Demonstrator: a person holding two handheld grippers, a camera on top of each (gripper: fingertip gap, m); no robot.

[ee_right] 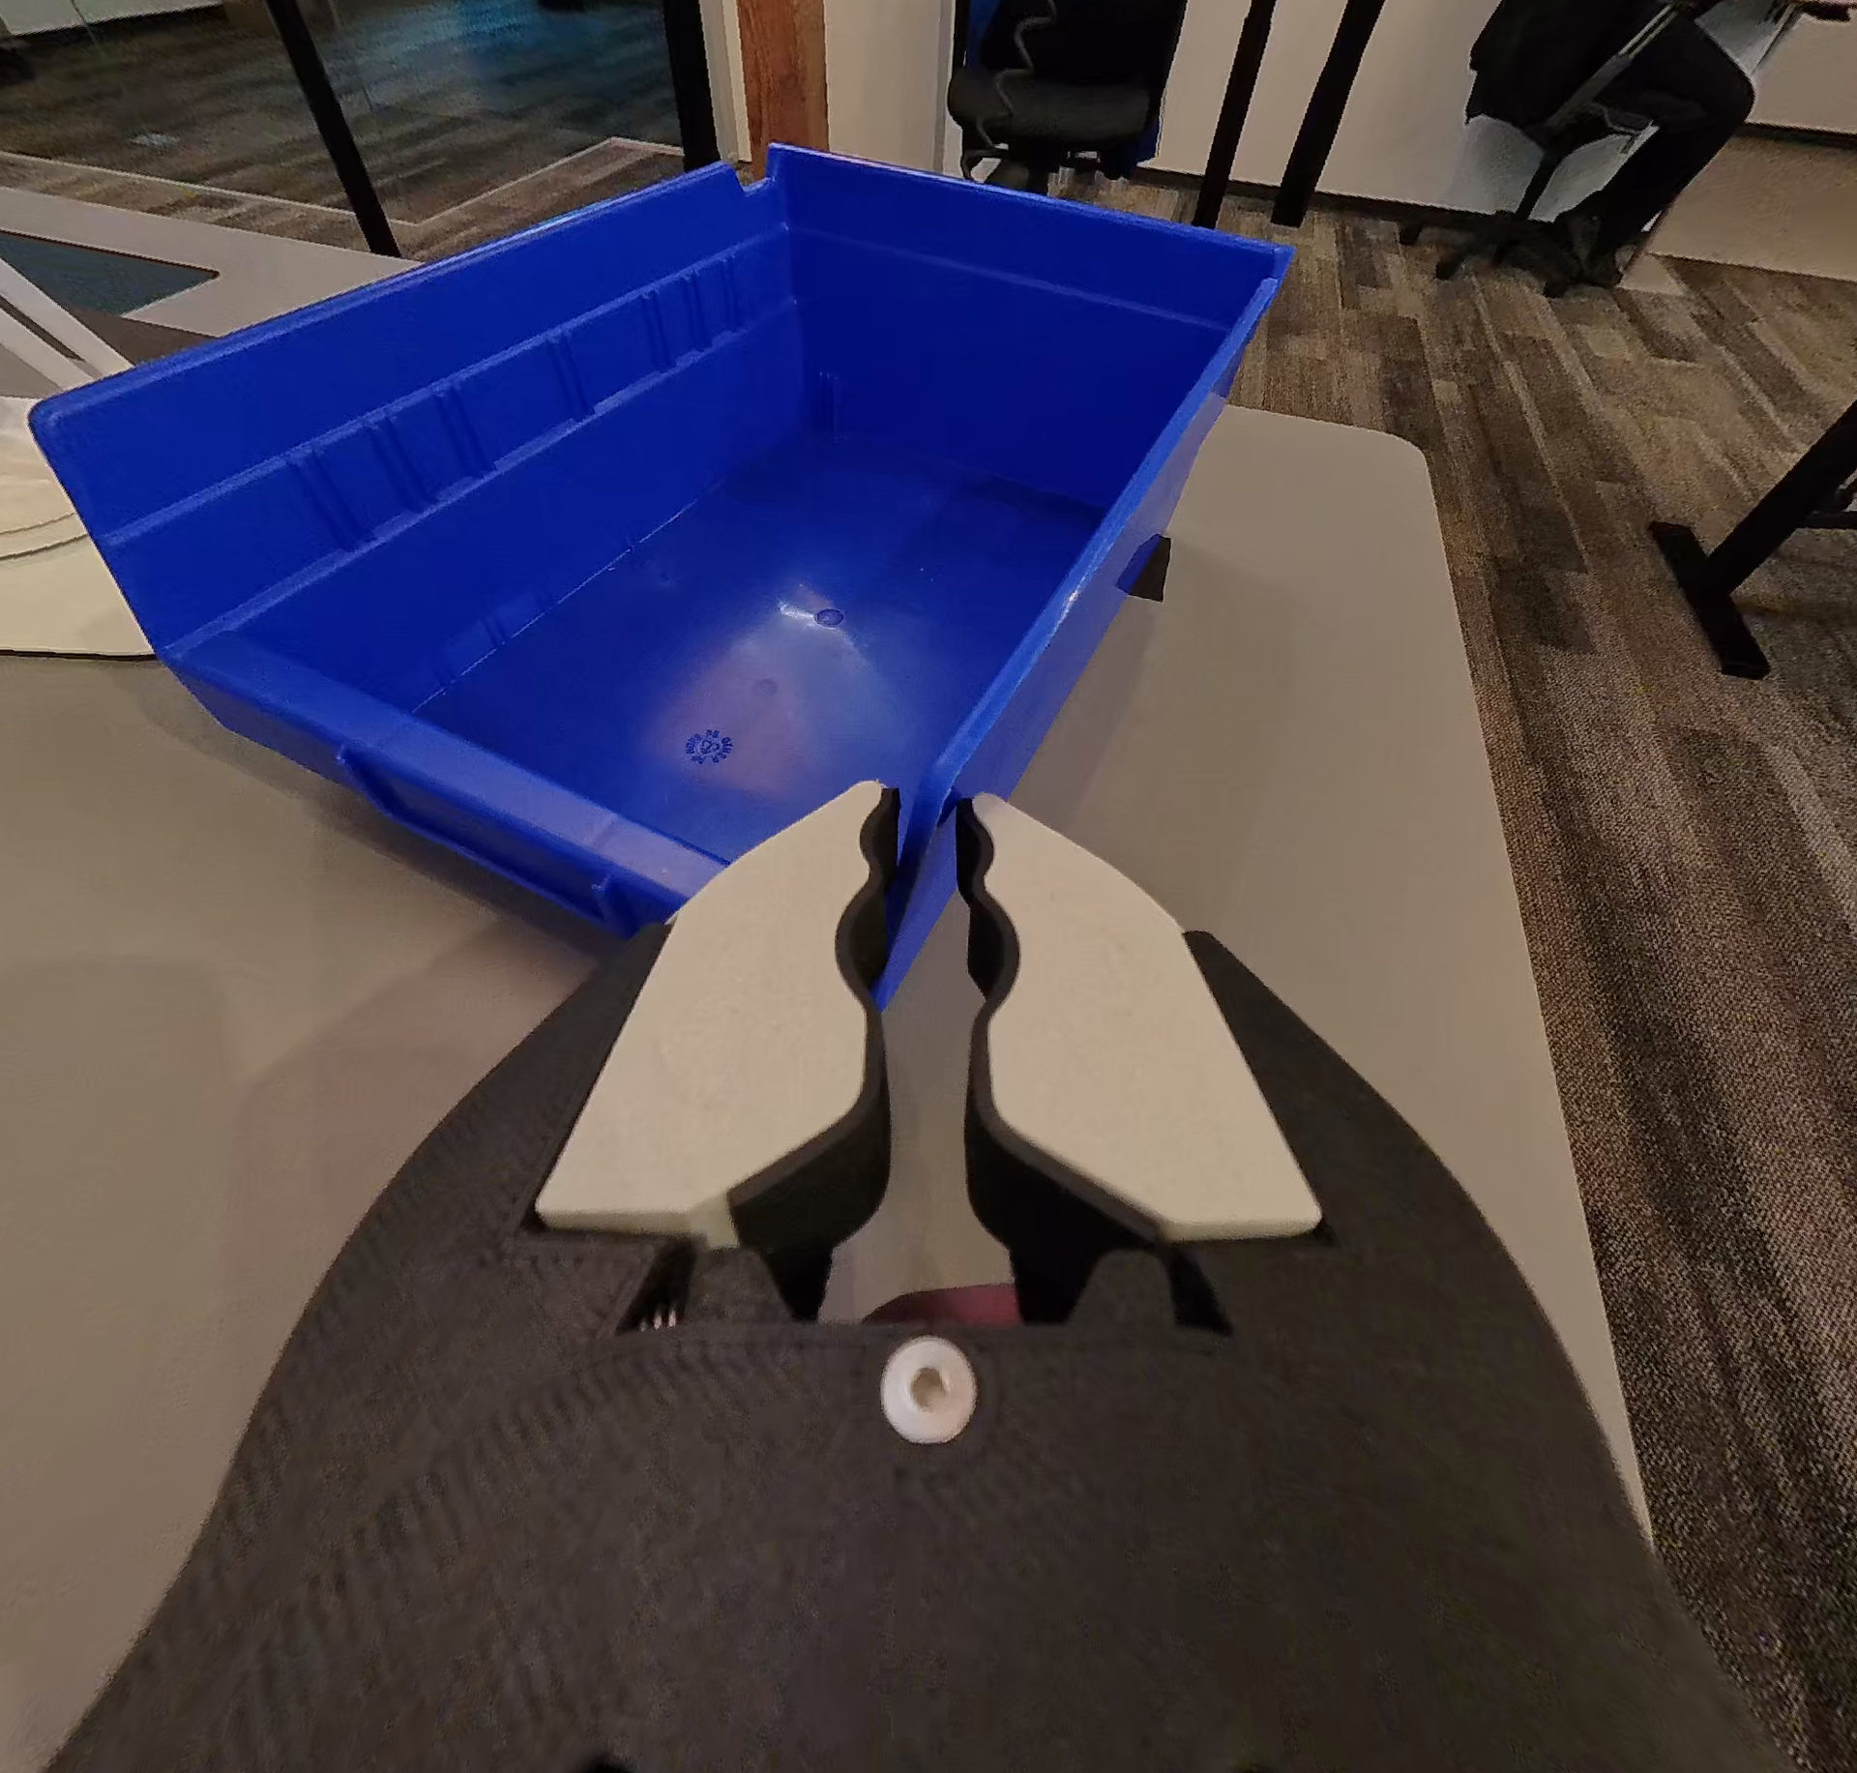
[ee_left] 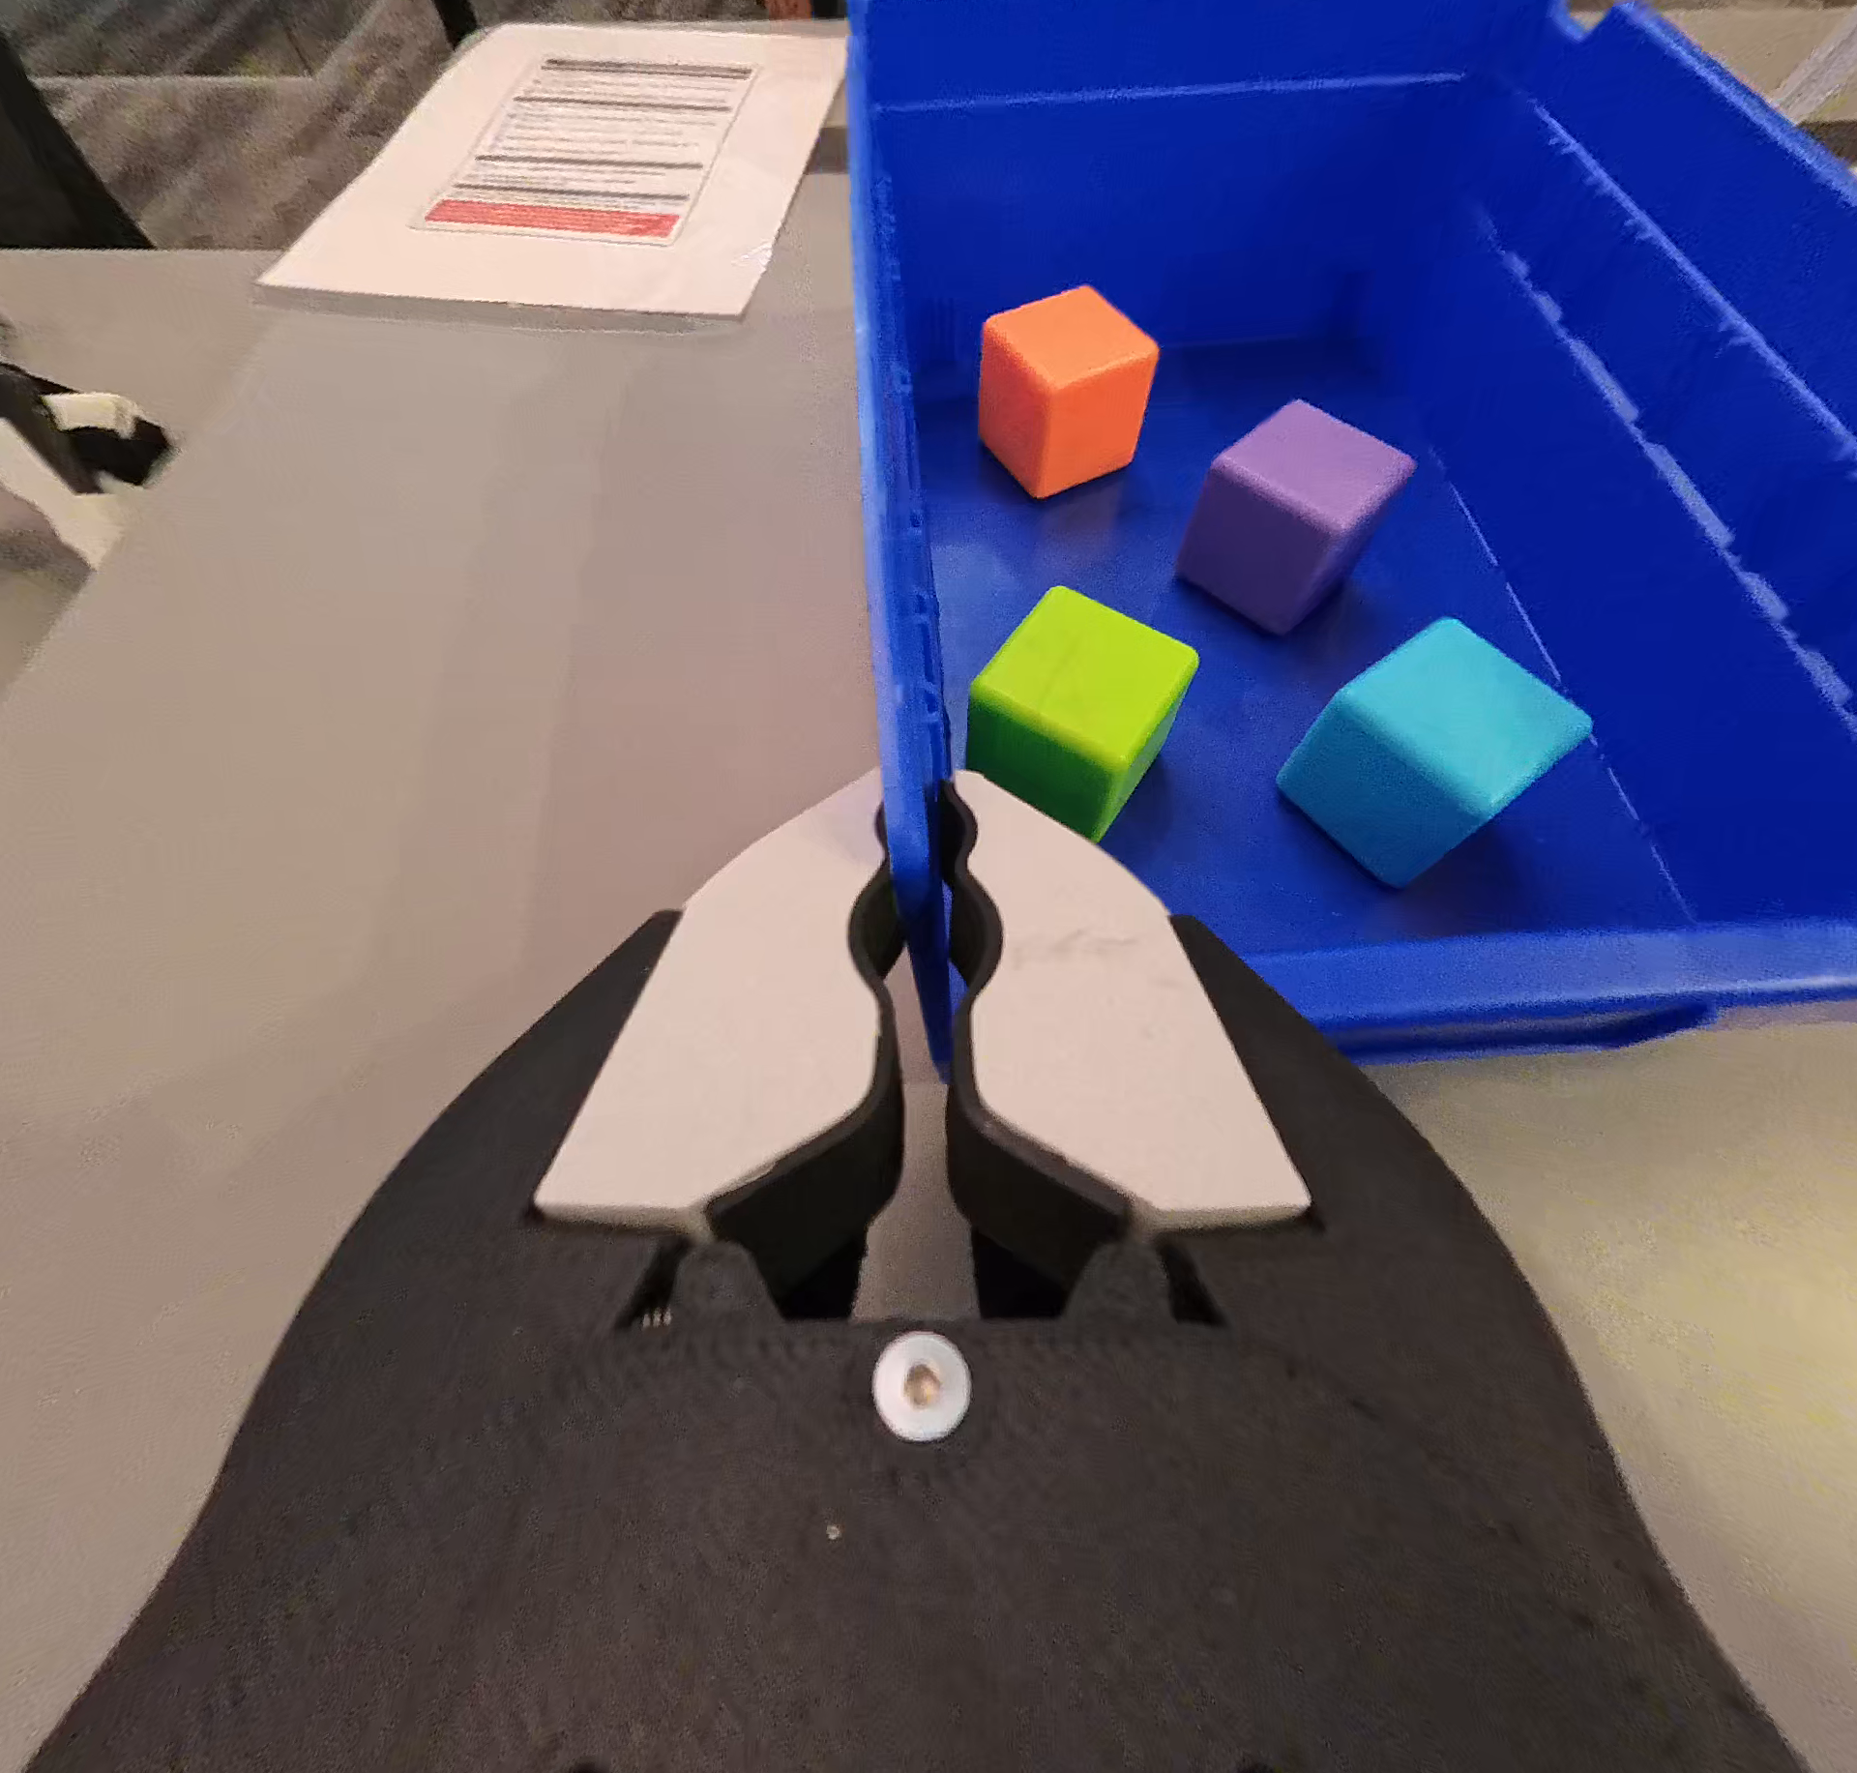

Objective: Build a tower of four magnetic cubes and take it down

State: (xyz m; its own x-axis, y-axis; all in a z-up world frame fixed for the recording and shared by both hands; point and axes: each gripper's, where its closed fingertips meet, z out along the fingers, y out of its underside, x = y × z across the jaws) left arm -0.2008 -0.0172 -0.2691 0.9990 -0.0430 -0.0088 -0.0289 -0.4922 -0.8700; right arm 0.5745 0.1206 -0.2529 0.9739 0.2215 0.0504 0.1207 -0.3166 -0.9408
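In the left wrist view, four cubes lie apart on the floor of a blue bin [ee_left: 1156, 167]: orange [ee_left: 1065, 388], purple [ee_left: 1291, 514], green [ee_left: 1080, 705] and light blue [ee_left: 1427, 750]. None are stacked. My left gripper [ee_left: 919, 800] is shut on the bin's left wall near its front corner, one finger outside and one inside, next to the green cube. In the right wrist view, my right gripper [ee_right: 922, 805] is shut on the right wall of a blue bin [ee_right: 1015, 318] near its front corner. No cube shows on the bin floor in that view.
The bin stands on a grey table [ee_left: 452, 670]. A white printed sheet [ee_left: 573, 167] lies at the table's far left. In the right wrist view the table's right edge [ee_right: 1477, 820] drops to a carpeted floor, with office chairs [ee_right: 1055, 46] behind. Left tips to right tips: about 80 centimetres.
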